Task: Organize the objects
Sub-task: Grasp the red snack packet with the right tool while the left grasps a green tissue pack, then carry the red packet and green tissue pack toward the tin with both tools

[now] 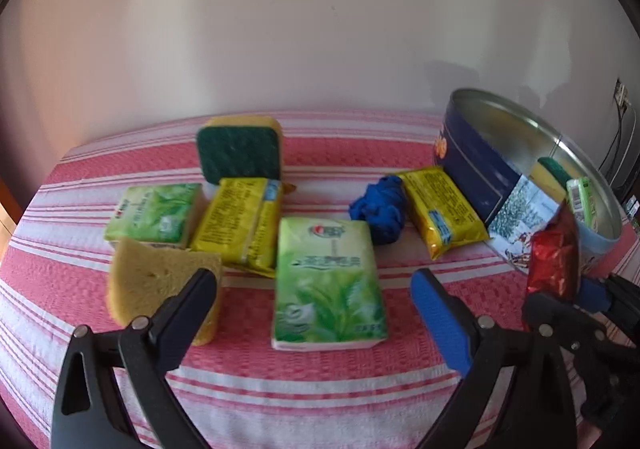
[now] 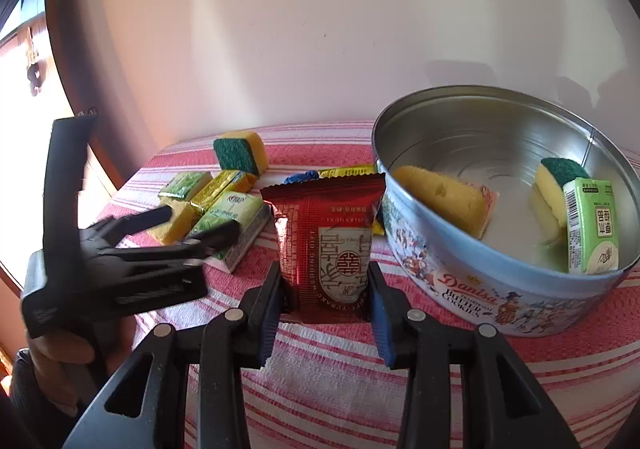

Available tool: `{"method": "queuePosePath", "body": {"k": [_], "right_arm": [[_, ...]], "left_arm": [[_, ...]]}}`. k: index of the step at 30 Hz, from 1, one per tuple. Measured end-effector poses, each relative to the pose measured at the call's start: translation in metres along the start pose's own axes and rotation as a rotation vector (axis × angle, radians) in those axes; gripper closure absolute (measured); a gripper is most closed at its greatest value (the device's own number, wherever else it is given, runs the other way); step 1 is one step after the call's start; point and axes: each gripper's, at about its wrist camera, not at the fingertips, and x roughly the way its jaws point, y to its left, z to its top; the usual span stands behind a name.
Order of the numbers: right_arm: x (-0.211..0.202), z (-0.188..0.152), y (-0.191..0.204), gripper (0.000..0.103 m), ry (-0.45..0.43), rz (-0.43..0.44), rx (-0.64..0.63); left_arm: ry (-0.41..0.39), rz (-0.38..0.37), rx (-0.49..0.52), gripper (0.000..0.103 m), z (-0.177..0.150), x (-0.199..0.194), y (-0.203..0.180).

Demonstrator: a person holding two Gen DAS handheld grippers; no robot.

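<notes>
Partly hidden: blue cloth [image 2: 300, 177] | right fingers [image 2: 326, 313] pinch red packet [image 2: 326, 241] | left fingers [image 1: 316, 297] spread

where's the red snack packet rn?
Red snack packet is clamped upright in the right gripper, centre of the right wrist view, just left of the cookie tin and outside it.

A home; striped tablecloth [image 1: 320, 401], cookie tin [image 2: 460, 273], plain wall [image 1: 320, 29].

surface: red-striped cloth [image 1: 320, 401] | on it: cookie tin [image 2: 460, 273], tissue packs [image 1: 330, 285], sponges [image 1: 240, 157], yellow packets [image 1: 442, 213], blue wad [image 1: 380, 213]
</notes>
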Motion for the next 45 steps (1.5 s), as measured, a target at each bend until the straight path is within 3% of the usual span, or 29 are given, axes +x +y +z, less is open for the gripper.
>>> {"method": "queuePosePath", "body": {"k": [2,4,8,12,18,25,45], "right_arm": [[0.001,0.001,0.000,0.061,-0.002,0.003,0.001],[0.002,0.001,-0.002,0.061,-0.001,0.008,0.004],[0.003,0.005,-0.002,0.061,-0.010,0.013,0.006],[0.002,0.006,-0.001,0.061,-0.026,0.017,0.009],[-0.009,0.004,-0.005,0.061,-0.043,0.006,0.009],[-0.022,0.008,-0.007,0.061,-0.120,-0.013,0.001],[-0.028,0.010,-0.010,0.061,-0.200,-0.100,-0.034]], "left_arm": [[0.032,0.037,0.022,0.010,0.001,0.007,-0.009],[0.070,0.056,0.034,0.021,0.002,0.015,-0.015],[0.070,0.019,-0.013,0.040,0.002,0.015,-0.007],[0.049,-0.024,-0.062,0.050,0.001,0.009,0.004],[-0.037,-0.059,-0.119,0.050,-0.003,-0.012,0.013],[-0.123,0.003,-0.123,0.050,-0.003,-0.026,0.016],[-0.168,0.121,-0.166,0.050,-0.007,-0.035,0.021]]}}
